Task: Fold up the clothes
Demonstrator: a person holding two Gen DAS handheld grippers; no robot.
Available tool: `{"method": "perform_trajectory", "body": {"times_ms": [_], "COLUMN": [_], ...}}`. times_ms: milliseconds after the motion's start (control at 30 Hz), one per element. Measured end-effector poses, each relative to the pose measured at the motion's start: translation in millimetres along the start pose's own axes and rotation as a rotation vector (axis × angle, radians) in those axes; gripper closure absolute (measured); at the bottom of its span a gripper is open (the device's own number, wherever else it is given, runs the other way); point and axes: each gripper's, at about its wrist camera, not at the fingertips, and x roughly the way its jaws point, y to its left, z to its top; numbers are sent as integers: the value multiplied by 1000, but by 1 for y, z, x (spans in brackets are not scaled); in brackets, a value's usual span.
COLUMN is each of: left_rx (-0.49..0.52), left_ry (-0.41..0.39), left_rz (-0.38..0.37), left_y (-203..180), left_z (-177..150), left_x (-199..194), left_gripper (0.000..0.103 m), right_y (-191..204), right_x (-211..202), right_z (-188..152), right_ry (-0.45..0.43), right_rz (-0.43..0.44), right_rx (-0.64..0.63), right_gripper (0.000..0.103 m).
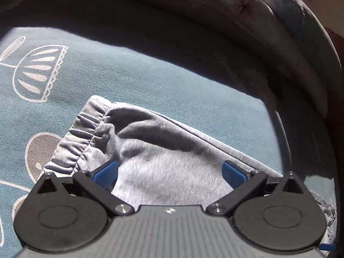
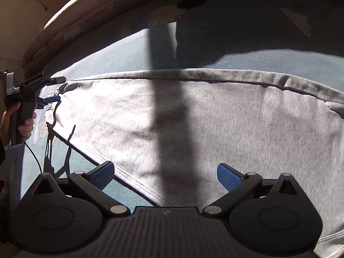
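A grey sweat garment (image 1: 172, 154) lies flat on a teal printed bed sheet (image 1: 150, 75). Its gathered elastic cuff (image 1: 83, 137) points to the upper left in the left wrist view. My left gripper (image 1: 169, 174) is open just over the cloth behind the cuff, its blue pads (image 1: 105, 174) wide apart with nothing between them. In the right wrist view the garment (image 2: 236, 129) spreads wide, with a stitched hem (image 2: 129, 178) running diagonally. My right gripper (image 2: 165, 175) is open above that hem. At the garment's far left end is the left gripper (image 2: 54, 89), held by a hand (image 2: 25, 126).
A padded floral quilt edge (image 1: 268, 32) curves along the back of the bed and is also seen as a quilt roll (image 2: 86, 15). A dark shadow band (image 2: 172, 118) crosses the garment. A cable (image 2: 35, 159) hangs below the left gripper's handle.
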Motion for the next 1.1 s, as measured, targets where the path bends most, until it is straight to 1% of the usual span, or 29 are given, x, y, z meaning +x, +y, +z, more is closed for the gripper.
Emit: {"method": "perform_trajectory", "body": {"times_ms": [67, 100, 133, 200, 267, 300, 333, 433, 500, 567, 633, 700, 800, 900, 967, 1067, 1100], "left_rx": [-25, -57, -84, -98, -97, -88, -82, -83, -120, -134, -117, -80, -55, -8, 42, 165, 200], "left_ry": [-8, -21, -36, -45, -12, 12, 33, 24, -26, -37, -29, -10, 44, 44, 31, 5, 0], "left_rz": [42, 43, 35, -27, -67, -58, -31, 89, 133, 154, 127, 127, 212, 288, 293, 309, 300], "left_y": [9, 10, 8, 3, -5, -7, -7, 1, 4, 4, -3, -9, -7, -15, -29, -62, -75], "left_z": [-1, -1, -1, -5, -12, -16, -22, -30, -32, -33, -35, -38, -46, -54, -59, -73, -78], "left_x": [0, -5, -11, -20, -18, -14, -9, -6, -15, -23, -24, -23, -14, -16, -25, -45, -51], "left_gripper": [1, 1, 1, 1, 1, 1, 1, 2, 2, 2, 2, 2, 1, 2, 2, 2, 2], "right_y": [-3, -5, -7, -10, -13, -14, -14, -14, -13, -15, -18, -22, -23, -20, -21, -27, -30], "right_x": [-2, -4, -6, -10, -13, -14, -16, -22, -26, -30, -33, -36, -38, -43, -48, -56, -59], "right_z": [-2, -3, -5, -8, -10, -11, -12, -14, -14, -15, -18, -20, -24, -26, -27, -29, -30], "right_ry": [-4, -4, -6, -8, -6, -8, -8, -24, -35, -42, -47, -49, -47, -54, -61, -71, -73], "right_rz": [-9, -11, -12, -16, -19, -20, -18, -14, -18, -26, -30, -29, -21, -22, -28, -42, -44], "right_rx": [0, 1, 1, 2, 6, 10, 11, 8, -3, -12, -4, 11, 25, -3, -20, -24, -15], "right_gripper": [0, 0, 0, 0, 0, 0, 0, 0, 0, 0, 0, 0, 0, 0, 0, 0, 0]}}
